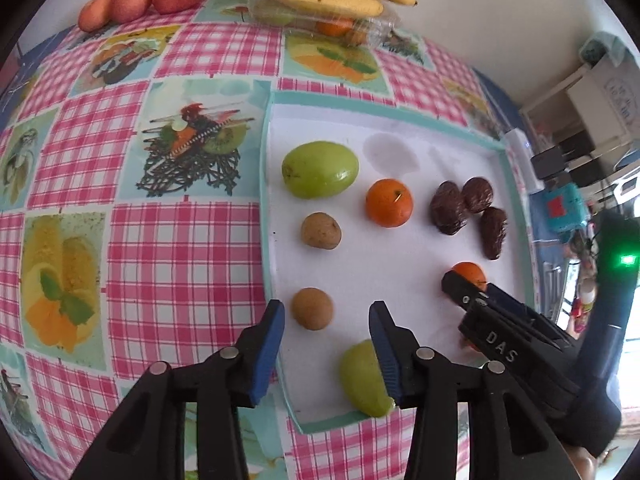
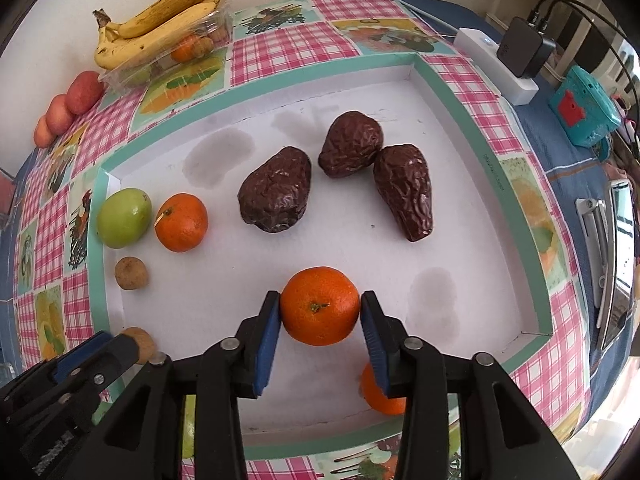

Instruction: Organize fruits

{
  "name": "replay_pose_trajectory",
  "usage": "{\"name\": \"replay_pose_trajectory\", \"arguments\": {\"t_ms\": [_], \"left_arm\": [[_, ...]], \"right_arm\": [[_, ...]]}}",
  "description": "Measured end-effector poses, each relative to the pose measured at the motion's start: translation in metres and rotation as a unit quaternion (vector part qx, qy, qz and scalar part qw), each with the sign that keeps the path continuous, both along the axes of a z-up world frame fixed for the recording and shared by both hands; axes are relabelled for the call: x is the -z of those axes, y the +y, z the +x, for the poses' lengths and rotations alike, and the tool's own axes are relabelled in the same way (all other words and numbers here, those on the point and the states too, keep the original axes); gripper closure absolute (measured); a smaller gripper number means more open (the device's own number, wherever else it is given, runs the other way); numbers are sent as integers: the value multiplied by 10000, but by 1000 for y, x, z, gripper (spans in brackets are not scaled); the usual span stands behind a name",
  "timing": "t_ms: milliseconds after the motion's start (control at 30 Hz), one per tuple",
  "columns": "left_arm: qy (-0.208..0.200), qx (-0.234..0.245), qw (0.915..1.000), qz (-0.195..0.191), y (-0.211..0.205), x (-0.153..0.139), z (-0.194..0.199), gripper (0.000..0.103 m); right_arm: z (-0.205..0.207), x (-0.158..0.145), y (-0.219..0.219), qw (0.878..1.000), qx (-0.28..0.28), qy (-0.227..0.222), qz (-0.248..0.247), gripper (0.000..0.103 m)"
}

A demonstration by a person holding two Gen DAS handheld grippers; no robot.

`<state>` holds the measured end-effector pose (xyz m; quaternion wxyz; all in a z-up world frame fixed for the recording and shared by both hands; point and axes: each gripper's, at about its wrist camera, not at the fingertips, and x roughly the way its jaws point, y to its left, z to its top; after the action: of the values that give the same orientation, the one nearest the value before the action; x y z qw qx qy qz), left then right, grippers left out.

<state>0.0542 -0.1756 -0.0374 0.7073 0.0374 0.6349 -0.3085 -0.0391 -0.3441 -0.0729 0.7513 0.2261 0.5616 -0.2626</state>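
Right gripper fingers sit apart, flanking a mandarin resting in the tray, pads barely off its skin, likely just set down. Left gripper fingers apart, empty, above a longan. Like fruits cluster: dates, mandarins, green fruit.

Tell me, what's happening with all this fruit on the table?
A person is sorting fruit in a white tray with two hand-held grabbers. The right tool brackets an orange resting on the tray. The left tool hangs open over a small brown fruit. Three dark wrinkled fruits are grouped together; bananas wait outside.
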Motion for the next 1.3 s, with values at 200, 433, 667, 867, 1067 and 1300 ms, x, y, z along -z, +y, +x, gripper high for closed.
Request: {"name": "replay_pose_trajectory", "arguments": {"t_ms": [200,433,667,867,1067,1300], "left_arm": [[-277,-250,9993,88,27,-14,2,23],[-499,-961,9933,407,73,-9,10,0],[-1149,-1169,9843,660,98,-17,7,0],[-1491,-961,9815,716,97,-23,0,0],[-1964,-1076,9701,935,98,-29,-9,0],[-2553,-1290,9411,1805,106,-39,-21,0]], "right_arm": [[-5,-9,0,9999,77,-70,-42,41],[-13,-26,10,9993,93,-335,-155,10],[-26,-44,33,9976,-16,-633,-283,8],[-27,-51,58,9959,-212,-839,-264,8],[-28,-51,77,9933,-418,-1074,-48,8],[-36,-48,87,9933,-454,-1056,-71,8]]}}
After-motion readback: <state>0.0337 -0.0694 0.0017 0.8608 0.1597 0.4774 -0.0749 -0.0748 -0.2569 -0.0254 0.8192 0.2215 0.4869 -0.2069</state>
